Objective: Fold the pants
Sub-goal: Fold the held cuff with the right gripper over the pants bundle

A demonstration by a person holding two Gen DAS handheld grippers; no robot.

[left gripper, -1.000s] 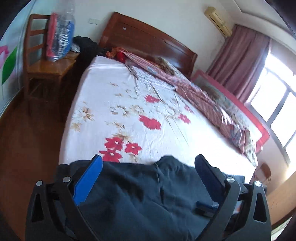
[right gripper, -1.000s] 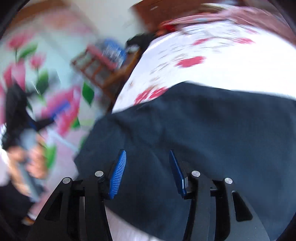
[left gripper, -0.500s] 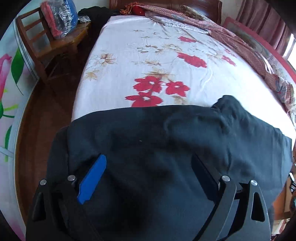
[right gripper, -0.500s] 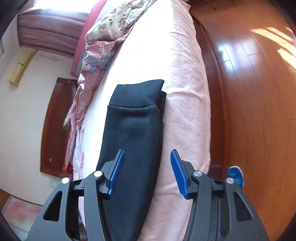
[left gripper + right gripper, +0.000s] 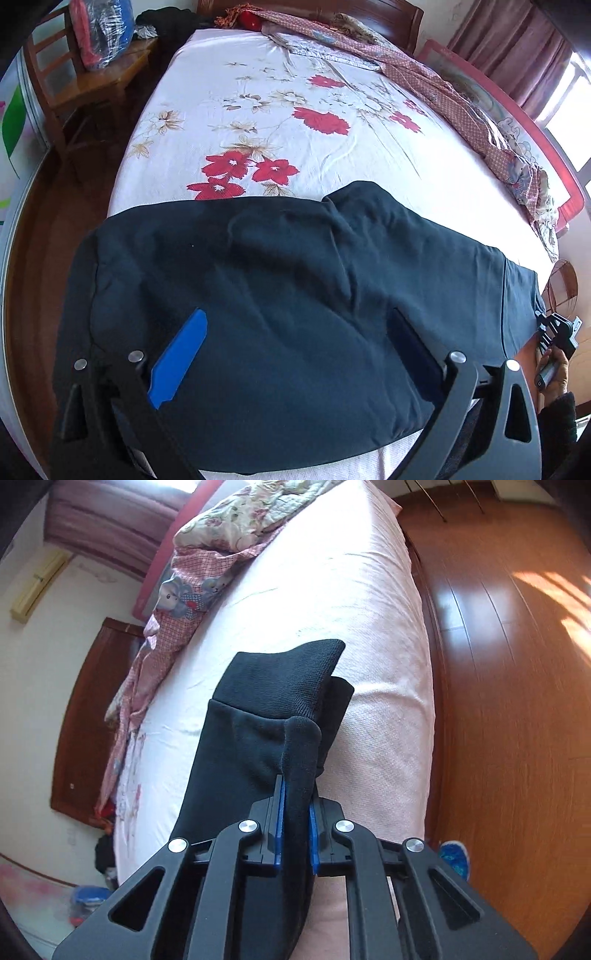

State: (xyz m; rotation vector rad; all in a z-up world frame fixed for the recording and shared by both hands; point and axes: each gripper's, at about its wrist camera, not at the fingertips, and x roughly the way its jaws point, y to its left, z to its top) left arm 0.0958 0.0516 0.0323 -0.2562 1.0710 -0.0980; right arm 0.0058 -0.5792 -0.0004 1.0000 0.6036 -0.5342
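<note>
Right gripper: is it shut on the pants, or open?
Shut. In the right wrist view the right gripper has its blue pads pinching a ridge of the dark pants near the cuff, lying on the bed.

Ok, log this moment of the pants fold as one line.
pants: spread dark across near bed edge | left hand-held gripper: open above the fabric | right hand-held gripper: shut on cuff-end edge

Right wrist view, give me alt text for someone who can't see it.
The right tool is shut on a fold of the pants near their ribbed cuff, on a pink bed. A crumpled quilt lies at the far side, wood floor to the right.
</note>
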